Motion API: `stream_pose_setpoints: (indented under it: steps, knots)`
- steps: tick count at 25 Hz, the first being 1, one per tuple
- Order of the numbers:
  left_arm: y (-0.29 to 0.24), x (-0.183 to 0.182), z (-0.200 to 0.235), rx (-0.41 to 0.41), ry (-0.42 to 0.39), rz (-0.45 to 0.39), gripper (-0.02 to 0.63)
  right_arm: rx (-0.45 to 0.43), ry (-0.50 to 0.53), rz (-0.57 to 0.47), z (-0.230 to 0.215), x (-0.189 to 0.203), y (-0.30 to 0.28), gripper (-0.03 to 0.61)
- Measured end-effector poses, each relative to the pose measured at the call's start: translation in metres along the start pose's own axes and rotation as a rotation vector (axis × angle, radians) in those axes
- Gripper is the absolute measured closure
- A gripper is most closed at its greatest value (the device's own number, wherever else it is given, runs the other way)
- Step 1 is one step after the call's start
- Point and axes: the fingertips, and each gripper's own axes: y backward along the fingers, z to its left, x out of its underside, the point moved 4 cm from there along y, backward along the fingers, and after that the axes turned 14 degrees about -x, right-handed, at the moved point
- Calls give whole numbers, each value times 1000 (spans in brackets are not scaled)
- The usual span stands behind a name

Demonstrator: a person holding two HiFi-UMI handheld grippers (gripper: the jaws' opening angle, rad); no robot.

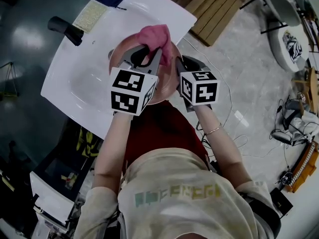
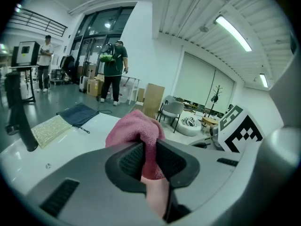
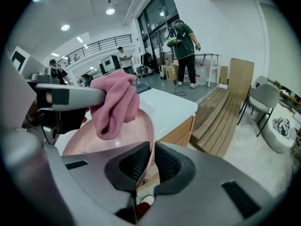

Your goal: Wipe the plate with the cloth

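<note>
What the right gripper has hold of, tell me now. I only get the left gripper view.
Observer: The right gripper is shut on the rim of the pink plate.
Operator: Say where the cloth is against that plate.
Observer: The pink cloth, clamped in the left gripper, hangs in front of the plate's inner face. I cannot confirm contact.
Operator: Give me the plate's place over the table.
Observer: In the head view it overlaps the edge of the white table nearest the person.
</note>
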Motion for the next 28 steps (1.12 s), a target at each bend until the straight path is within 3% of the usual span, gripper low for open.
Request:
stream_pose_setpoints:
  steps: [6,12,28]
  knots:
    - [-29,16,-25,50,-83,137,546,24,10,-12,0,-2,-2,517]
    - [-49,37,-21,27,-123,225,546,34,30,-16,2,-4,-5,517]
    - [-40,47,26,-126,-117,276,545,39,74,-4,0,-6,-6,517]
